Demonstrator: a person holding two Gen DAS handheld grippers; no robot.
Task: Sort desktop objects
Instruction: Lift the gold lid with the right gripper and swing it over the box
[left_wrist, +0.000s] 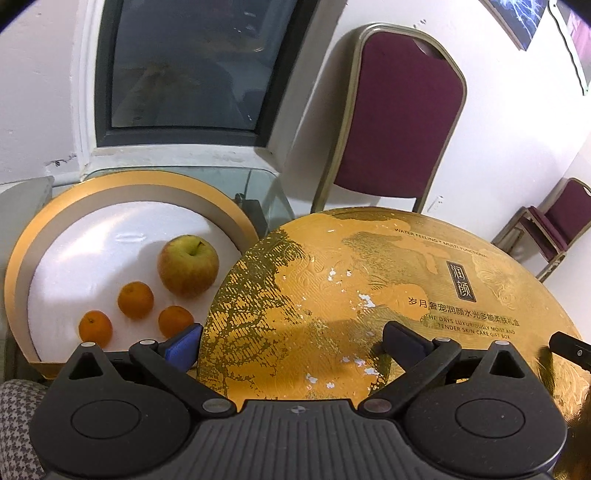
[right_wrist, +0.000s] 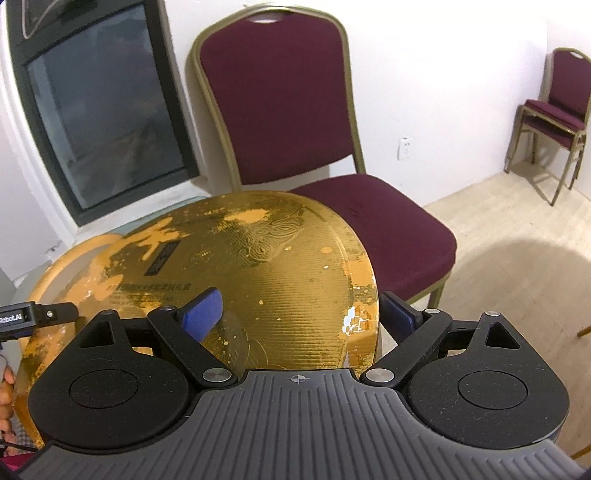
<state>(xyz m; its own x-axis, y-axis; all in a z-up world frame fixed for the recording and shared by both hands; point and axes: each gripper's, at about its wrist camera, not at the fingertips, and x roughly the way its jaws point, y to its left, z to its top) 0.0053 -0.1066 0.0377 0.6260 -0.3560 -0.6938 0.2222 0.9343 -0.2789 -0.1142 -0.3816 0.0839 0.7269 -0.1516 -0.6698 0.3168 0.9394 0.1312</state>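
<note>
Between your two grippers sits the round gold lid (left_wrist: 369, 295), tilted and raised above the open box base (left_wrist: 22, 266). Your left gripper (left_wrist: 293, 345) has its jaws spread wide around the lid's near left edge: the left blue pad (left_wrist: 183, 347) stands outside the rim and the right pad (left_wrist: 402, 343) lies over the printed top face. Whether either pad actually presses the lid you cannot tell from this view. Your right gripper (right_wrist: 306, 314) also has its jaws wide, straddling the lid's right edge; one blue pad (right_wrist: 203, 314) lies over the gold top and the other (right_wrist: 397, 314) sits just outside the side wall. Contact there is likewise unclear.

To the left of the lid, the box base lies on the glass tabletop (left_wrist: 258, 184), with a gold rim and a white lining. An apple (left_wrist: 187, 266) rests on that lining, and three small oranges lie near it: one (left_wrist: 135, 300) just in front of the apple, one (left_wrist: 95, 328) further left, and one (left_wrist: 175, 321) close to your left pad. The lid overlaps the base's right side.

Behind the tabletop stands a maroon chair (right_wrist: 280, 110) against the white wall, beside a dark window (left_wrist: 199, 62). More maroon chairs (right_wrist: 557, 110) are stacked in the far corner.
</note>
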